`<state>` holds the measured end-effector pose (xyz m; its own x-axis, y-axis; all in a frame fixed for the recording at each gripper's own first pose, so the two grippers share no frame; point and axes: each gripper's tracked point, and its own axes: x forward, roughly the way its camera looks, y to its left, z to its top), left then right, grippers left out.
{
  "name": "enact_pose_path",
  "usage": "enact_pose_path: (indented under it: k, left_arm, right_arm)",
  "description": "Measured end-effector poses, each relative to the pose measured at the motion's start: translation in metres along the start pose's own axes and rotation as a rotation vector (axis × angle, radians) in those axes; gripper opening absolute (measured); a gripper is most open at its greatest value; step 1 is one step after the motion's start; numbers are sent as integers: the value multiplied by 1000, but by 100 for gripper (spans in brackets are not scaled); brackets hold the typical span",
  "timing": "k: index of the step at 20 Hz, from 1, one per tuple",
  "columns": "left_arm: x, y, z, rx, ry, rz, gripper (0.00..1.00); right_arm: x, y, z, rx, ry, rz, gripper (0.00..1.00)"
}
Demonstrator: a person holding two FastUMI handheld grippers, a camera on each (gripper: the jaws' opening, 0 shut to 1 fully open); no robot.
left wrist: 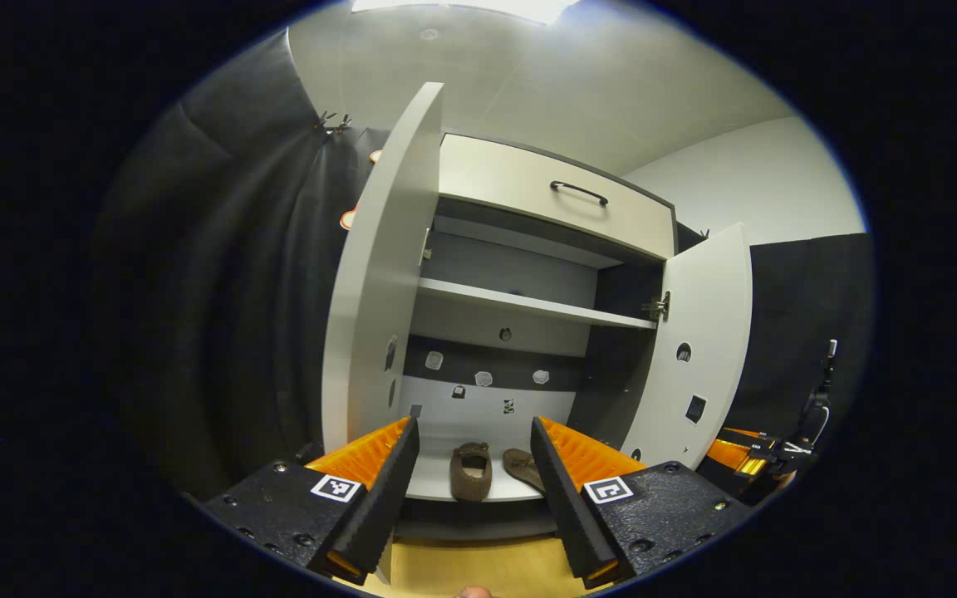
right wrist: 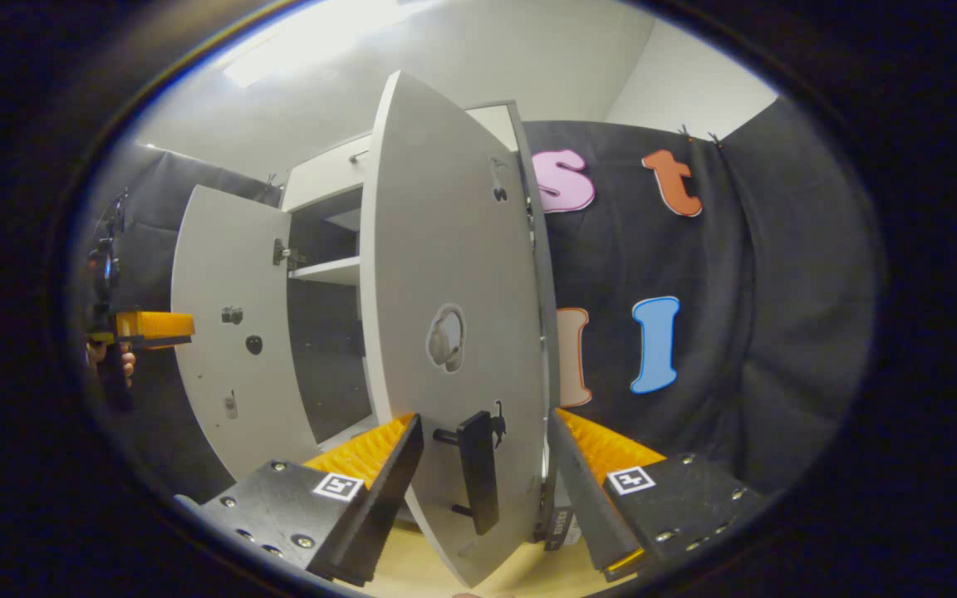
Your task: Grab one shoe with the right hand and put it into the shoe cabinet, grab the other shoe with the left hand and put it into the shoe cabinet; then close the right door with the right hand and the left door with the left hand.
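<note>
The big white wooden shoe cabinet (left wrist: 528, 274) stands with both doors swung out, and the two small brown flat shoes (left wrist: 472, 470) already sit on its bottom shelf, at 6 o'clock in the left gripper view. The right gripper (right wrist: 485, 482) is spread wide around the edge of the tall white right door (right wrist: 453, 332), its black bar handle (right wrist: 478, 469) between the fingers, I think to push it shut. The left gripper (left wrist: 474, 482) waits wide and empty.

Left gripper view faces open shoe cabinet (left wrist: 528, 274) frontally, right gripper view close against right door (right wrist: 453, 332), both sharing shelves
</note>
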<state>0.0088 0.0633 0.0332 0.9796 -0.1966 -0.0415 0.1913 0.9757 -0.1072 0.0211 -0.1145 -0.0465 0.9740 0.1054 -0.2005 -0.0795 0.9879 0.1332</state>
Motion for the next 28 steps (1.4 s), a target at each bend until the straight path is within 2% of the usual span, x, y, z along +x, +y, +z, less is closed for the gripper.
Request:
enact_pose_path:
  k: [1,4,5,6,11,12,13,14,20,28]
  left_arm:
    - [-2,3,-1,-2,3,11,82]
    - [-6,13,-4,-6,14,44,82]
    - [-6,15,-4,-4,15,56,77]
    - [-8,18,-3,-3,12,66,82]
    - [-18,24,-2,-13,3,55,82]
    - [-20,25,-3,-14,3,55,83]
    - [-22,27,-3,-13,5,57,83]
    - [-26,29,-5,-13,6,60,83]
    - [-53,43,-9,-35,16,74,82]
    - [-76,104,-4,-27,-4,218,83]
  right_arm:
    - [4,4,-1,-6,5,11,91]
    - [18,20,-6,-7,17,64,91]
    - [22,28,-9,-5,21,77,91]
    - [26,35,-11,-5,25,89,91]
    - [56,51,-19,-43,48,110,91]
    - [60,54,-19,-52,50,116,86]
    - [65,60,-21,-55,55,133,87]
    - [70,65,-24,-59,56,141,95]
    - [94,80,-28,-52,59,163,97]
    - [115,91,-32,-12,60,162,97]
